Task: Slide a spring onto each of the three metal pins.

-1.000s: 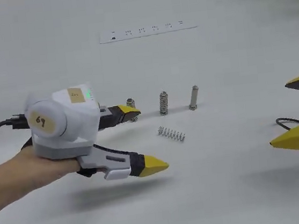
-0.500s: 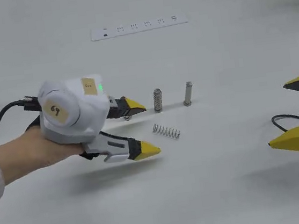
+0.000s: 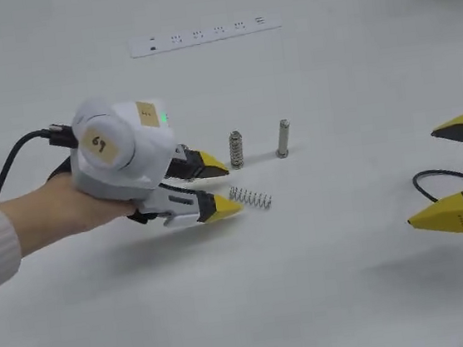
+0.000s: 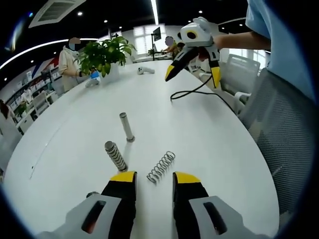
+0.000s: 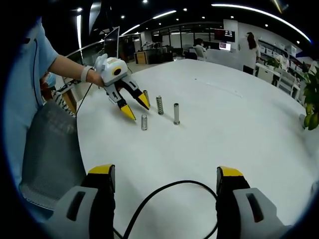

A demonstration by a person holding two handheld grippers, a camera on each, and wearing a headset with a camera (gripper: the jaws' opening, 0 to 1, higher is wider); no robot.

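A loose spring [image 3: 251, 197] [image 4: 161, 167] lies flat on the white table [image 3: 329, 296]. My left gripper [image 3: 219, 185] [image 4: 154, 178] is open, its yellow tips just short of the spring's near end, one to each side. Behind it stand a pin with a spring on it [image 3: 235, 149] [image 4: 115, 155] and a bare metal pin [image 3: 283, 138] [image 4: 126, 127]. A third pin is mostly hidden behind the left gripper's far jaw. My right gripper [image 3: 453, 171] [image 5: 166, 171] hangs wide open and holds nothing, far right of the pins. It looks across at the loose spring [image 5: 144, 122] and the left gripper [image 5: 130, 107].
A white power strip [image 3: 203, 34] lies at the table's far side. A black cable [image 3: 433, 180] [image 5: 164, 191] loops on the table between the right gripper's jaws. A potted plant [image 4: 104, 55] and a small white object [image 4: 144, 70] sit at the table's far end.
My left gripper has moved right, toward the loose spring, and its jaws have narrowed around the spring's near end. The right gripper has stayed put.
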